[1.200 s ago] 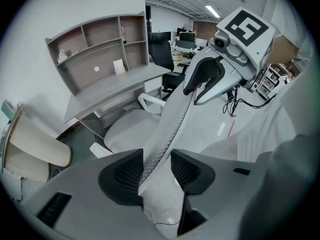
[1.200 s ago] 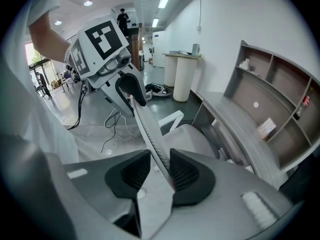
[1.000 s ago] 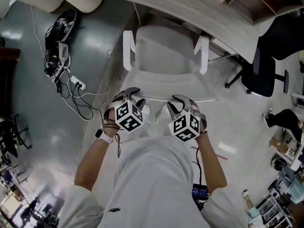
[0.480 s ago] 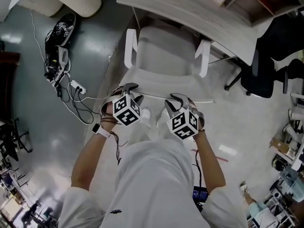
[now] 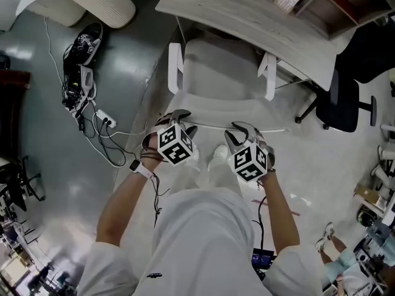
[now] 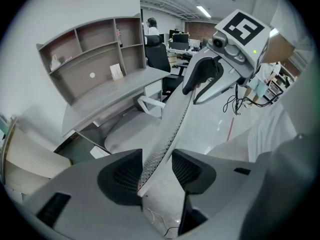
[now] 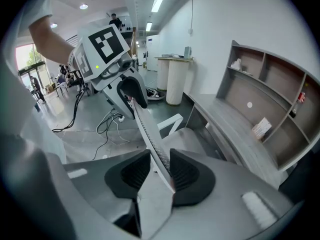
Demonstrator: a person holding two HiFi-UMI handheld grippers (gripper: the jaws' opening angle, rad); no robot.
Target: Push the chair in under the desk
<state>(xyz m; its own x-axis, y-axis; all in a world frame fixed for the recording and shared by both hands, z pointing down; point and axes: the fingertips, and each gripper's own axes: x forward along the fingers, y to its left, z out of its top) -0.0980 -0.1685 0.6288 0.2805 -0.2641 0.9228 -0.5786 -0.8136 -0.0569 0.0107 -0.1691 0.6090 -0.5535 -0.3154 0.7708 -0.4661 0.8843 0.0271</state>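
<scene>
Chair (image 5: 222, 73) sits in the head view ahead of both sets of fingers, its seat partly beneath the desk (image 5: 247, 11) and its armrests just short of the desk's front edge. The back's top rim runs crosswise beneath the fingertips: the left gripper (image 5: 179, 118) is on its left end and the right gripper (image 5: 241, 131) nearer its middle, well apart from each other. A power strip (image 5: 103, 111) with cables lies on the floor out past the left fingers, and a black chair (image 5: 342, 97) stands beyond the right fingers. In the left gripper view the rim (image 6: 170, 119) passes up between the two pads (image 6: 120, 176), touching both; the jaws are wide and opening slightly. Farther along the rim from these fingers the right gripper bites the same edge, with the desk beyond. In the right gripper view the rim (image 7: 145, 124) likewise stands between the pads (image 7: 187, 174), touching them, the jaws wide and opening; past these fingers the left gripper (image 7: 131, 91) holds the rim's far end.
</scene>
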